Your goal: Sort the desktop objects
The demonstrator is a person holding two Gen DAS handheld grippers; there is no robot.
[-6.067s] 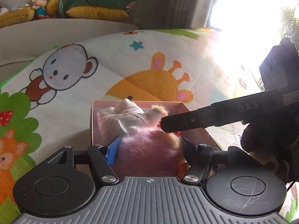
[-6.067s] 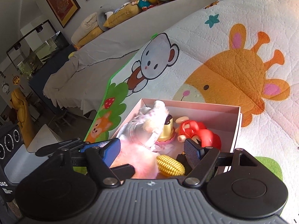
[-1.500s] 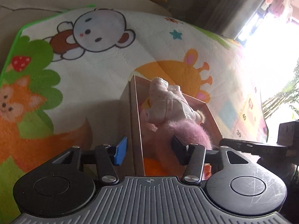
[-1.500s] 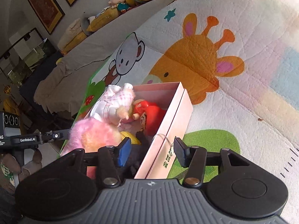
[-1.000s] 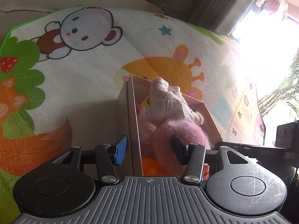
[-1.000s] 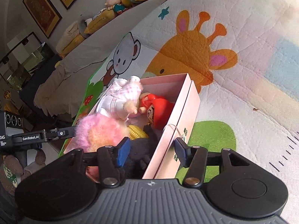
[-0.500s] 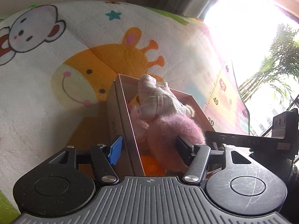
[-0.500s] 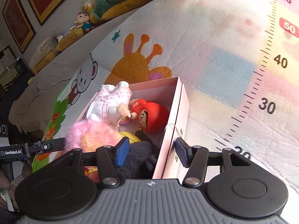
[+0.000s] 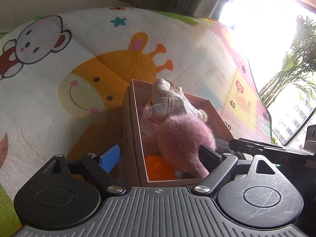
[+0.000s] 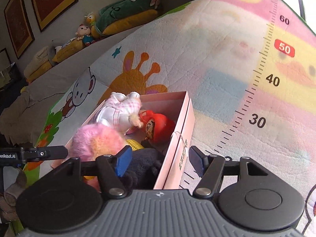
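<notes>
Running lengthwise toward twelve o'clock, the pink box (image 10: 178, 136) sits on a cartoon play mat (image 10: 227, 63) near cushions (image 10: 126, 13), both tongs (image 9: 161, 155) (image 10: 158, 159) opening, released, straddling its walls.

Right gripper (image 10: 158, 161): jaws opening, straddling the right-hand wall of the pink box (image 10: 177, 138); neither pad is seen pressing on that wall. The box rests on a cartoon play mat (image 10: 227, 75). Contents: doll in a pink checked dress (image 10: 120, 110), red figurine (image 10: 158, 126) just beside it, fluffy pink plush (image 10: 96, 140), yellow corn toy (image 10: 134, 145) partly hidden, dark plush (image 10: 144, 165) at the near end. The left gripper (image 10: 45, 154) reaches in from the left edge; its jaws are not readable here.
</notes>
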